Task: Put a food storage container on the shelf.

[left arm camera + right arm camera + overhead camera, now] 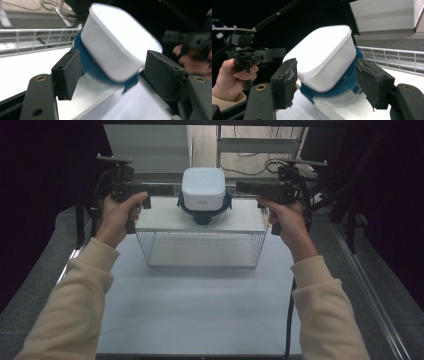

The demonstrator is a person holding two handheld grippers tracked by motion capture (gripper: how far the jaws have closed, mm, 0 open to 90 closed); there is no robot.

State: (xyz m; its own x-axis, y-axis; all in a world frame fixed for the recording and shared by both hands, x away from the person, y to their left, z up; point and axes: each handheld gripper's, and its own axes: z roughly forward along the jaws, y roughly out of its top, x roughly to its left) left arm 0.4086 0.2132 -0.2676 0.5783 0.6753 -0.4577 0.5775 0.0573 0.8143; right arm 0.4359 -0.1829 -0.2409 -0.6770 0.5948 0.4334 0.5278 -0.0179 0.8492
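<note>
So the white container (203,187) with its dark blue lid (204,210) sits upside down on top of the wire basket (201,247), back half of the table (200,305). Left gripper (150,194) and right gripper (245,187) flank it, both wide open, pads off it.

A small grey marking sits on the front wall of the white square plastic container with a dark blue lid (203,187) in the high view, but it is too small and blurred to read.
</note>
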